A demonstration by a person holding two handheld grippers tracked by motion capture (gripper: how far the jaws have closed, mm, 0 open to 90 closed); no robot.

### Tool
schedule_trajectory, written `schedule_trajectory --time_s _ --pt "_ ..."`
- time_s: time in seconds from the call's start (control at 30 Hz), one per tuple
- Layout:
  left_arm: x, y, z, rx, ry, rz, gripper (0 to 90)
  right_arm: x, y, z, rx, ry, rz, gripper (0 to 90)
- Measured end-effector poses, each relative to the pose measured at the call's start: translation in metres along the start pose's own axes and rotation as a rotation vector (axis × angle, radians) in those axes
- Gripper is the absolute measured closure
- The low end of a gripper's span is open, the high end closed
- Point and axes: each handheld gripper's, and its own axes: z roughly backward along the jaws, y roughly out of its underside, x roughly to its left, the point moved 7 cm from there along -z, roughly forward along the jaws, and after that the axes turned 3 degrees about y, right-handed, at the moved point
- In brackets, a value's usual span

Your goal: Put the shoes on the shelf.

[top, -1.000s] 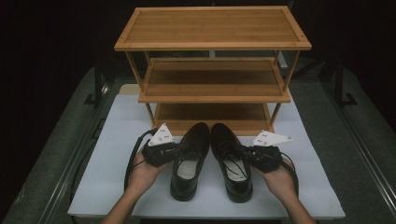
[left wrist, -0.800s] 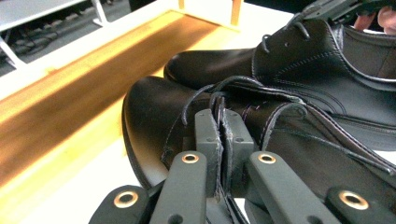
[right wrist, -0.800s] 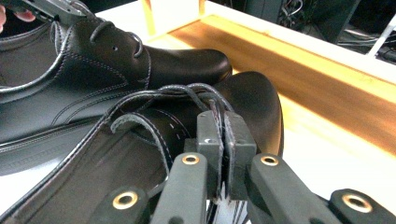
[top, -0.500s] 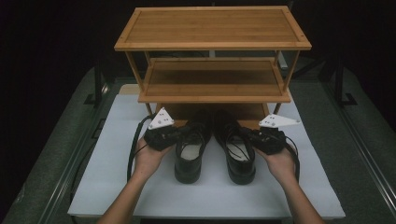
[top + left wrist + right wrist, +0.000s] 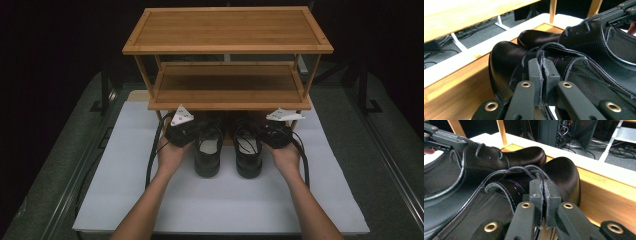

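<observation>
The room is dark all around, and the light falls on a grey table (image 5: pixel 65 165) with a white mat (image 5: pixel 125 175) laid across it. At the far end of the mat stands a three-tier bamboo shoe rack (image 5: pixel 227 30), its top shelf the widest thing in sight. Two black leather lace-up shoes sit side by side in front of it, toes pushed in under the rack's bottom shelf (image 5: pixel 456 82) and heels out on the mat. The left shoe (image 5: pixel 209 150) and the right shoe (image 5: pixel 248 150) lie close together, nearly touching along their inner sides. A person's bare forearms come in from the near edge, one to each shoe. The left gripper (image 5: pixel 186 134) is pinched tight on the upper edge of the left shoe beside the laces, its jaws pressed together over the leather. The right gripper (image 5: pixel 265 134) is clamped the same way on the right shoe's upper edge.
</observation>
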Motion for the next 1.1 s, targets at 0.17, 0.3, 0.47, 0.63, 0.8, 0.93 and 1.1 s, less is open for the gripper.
schedule_trajectory --time_s 0.17,0.3,0.47,0.63,0.8,0.93,1.1 --pt "0.003 0.003 -0.009 -0.002 -0.028 0.001 87.3 0.001 0.0 -0.012 0.0 0.022 0.006 86.9" --pt "0.005 0.006 -0.014 0.003 -0.031 0.007 87.2 0.0 0.0 -0.019 -0.001 0.033 0.004 86.9" --pt "-0.001 0.009 -0.016 0.009 -0.009 0.004 86.9 0.007 0.003 -0.023 0.005 0.017 0.005 86.8" --pt "-0.004 0.01 -0.016 0.02 -0.008 -0.005 86.2 0.011 0.004 -0.023 0.009 0.021 0.008 86.5" --pt "-0.004 0.011 -0.014 0.034 -0.01 -0.02 81.5 0.01 0.006 -0.021 0.008 0.031 0.006 82.6" --pt "-0.001 0.014 -0.01 0.025 0.003 0.007 78.3 0.007 0.011 -0.017 0.01 0.042 0.012 79.2" --pt "-0.001 0.014 -0.006 0.018 0.022 0.036 66.2 0.004 0.011 -0.013 0.018 0.034 -0.002 67.4"
